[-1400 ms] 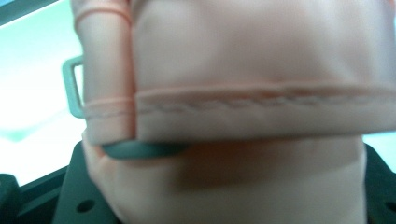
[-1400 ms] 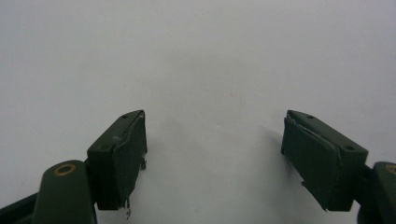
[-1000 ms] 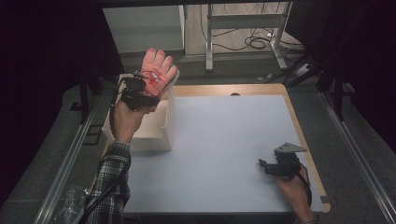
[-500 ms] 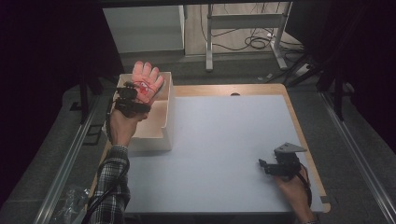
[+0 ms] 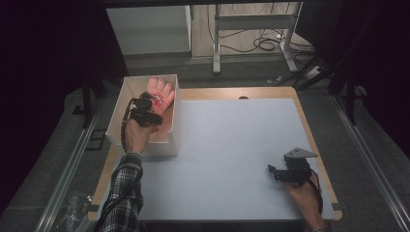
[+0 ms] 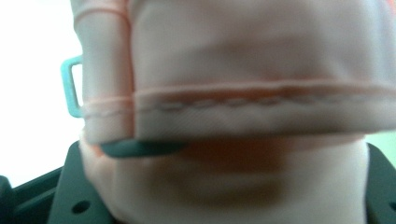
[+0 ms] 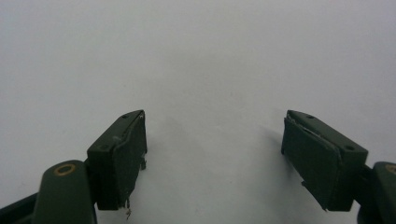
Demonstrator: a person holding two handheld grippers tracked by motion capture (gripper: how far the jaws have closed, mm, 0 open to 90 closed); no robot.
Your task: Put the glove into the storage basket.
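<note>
At the left of the high view, a white open-topped cardboard box (image 5: 170, 126) sits on the near-left part of the table (image 5: 232, 145), whose pale grey mat has a wooden border showing along its edges. The person's left hand, with a plaid sleeve behind it, holds the left tongs (image 5: 153, 102) down inside the box, and they are pinching a soft pink fabric glove (image 5: 161, 91) whose fingers fan out toward the far wall of the box. In the left gripper view the glove (image 6: 243, 70) lies right against the lens, its stitched hem running across and its cloth gathered between the dark jaws; a small pale turquoise loop (image 6: 71, 86) sticks out at its left edge. Well apart, near the near-right corner of the table, the right tongs (image 5: 271, 170) rest low over the bare mat. In the right gripper view their jaws stand spread wide with nothing between them (image 7: 212, 154).
</note>
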